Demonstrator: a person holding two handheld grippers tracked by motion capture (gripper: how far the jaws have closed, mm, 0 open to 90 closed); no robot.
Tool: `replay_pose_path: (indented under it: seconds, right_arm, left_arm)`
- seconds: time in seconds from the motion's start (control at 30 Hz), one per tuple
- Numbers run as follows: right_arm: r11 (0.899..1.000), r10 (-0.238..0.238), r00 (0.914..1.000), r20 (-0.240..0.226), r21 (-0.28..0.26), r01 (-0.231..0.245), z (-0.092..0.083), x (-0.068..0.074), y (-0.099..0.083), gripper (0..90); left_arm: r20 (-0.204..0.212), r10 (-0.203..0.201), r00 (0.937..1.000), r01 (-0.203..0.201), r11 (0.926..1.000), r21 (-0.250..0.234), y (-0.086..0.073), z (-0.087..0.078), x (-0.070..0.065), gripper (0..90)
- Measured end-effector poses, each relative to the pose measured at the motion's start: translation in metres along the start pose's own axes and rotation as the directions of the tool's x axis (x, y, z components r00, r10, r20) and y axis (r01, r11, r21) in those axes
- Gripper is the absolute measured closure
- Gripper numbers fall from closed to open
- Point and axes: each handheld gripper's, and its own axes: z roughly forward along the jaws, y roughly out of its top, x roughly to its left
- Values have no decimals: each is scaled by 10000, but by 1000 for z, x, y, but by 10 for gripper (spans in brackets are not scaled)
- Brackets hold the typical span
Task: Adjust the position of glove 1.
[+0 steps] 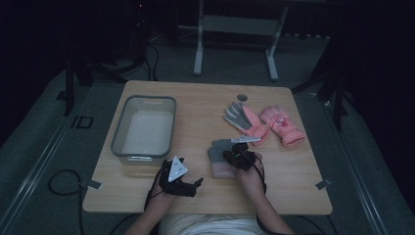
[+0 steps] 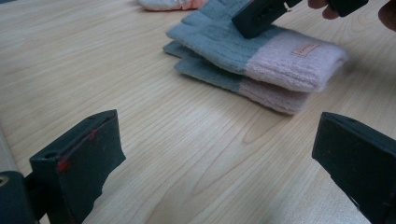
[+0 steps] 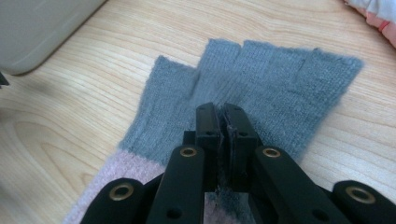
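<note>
Two grey knit gloves with pink cuffs lie stacked on the wooden table, the upper glove [image 2: 261, 51] on the lower one [image 2: 233, 81]; from above they show as one pile [image 1: 218, 159]. My right gripper [image 3: 222, 112] points down onto the grey part of the upper glove [image 3: 280, 88]. Its jaws are together with a fold of grey knit pinched between them. It also appears at the pile's right side [image 1: 235, 154]. My left gripper [image 2: 217, 135] rests low over bare wood just left of the pile, jaws wide apart with nothing between them, and it sits near the table's front edge [image 1: 195, 183].
A grey plastic bin [image 1: 171, 122] stands at the table's left; its corner [image 3: 42, 28] is near the gloves. A grey-palmed pink glove [image 1: 243, 120] and a padded pink glove [image 1: 281, 125] lie at the back right. A small round hole [image 1: 242, 97] marks the far edge.
</note>
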Motion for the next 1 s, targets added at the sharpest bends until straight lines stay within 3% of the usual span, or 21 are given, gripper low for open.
replay_pose_path:
  seconds: [0.27, 0.53, 0.87, 1.0]
  right_arm:
    - [9997, -202, 9997, -120, 116, 203, 7, -1, 1, 859]
    - [9999, -162, 9995, -260, -27, 162, 3, -2, 3, 859]
    - [9995, -207, 9991, -361, 218, 215, 12, -6, 0, 831]
    - [9997, -51, 9989, -458, 233, 62, 14, -9, -2, 799]
  left_arm:
    - [25, -12, 10000, 12, 10000, -15, 0, 0, 0, 13]
    - [49, 4, 10000, -4, 10000, 15, 0, 0, 1, 13]
    - [37, 17, 10000, -18, 10000, 23, 0, 0, 0, 13]
    - [-215, 302, 9993, -306, 9993, -208, -1, -1, -3, 13]
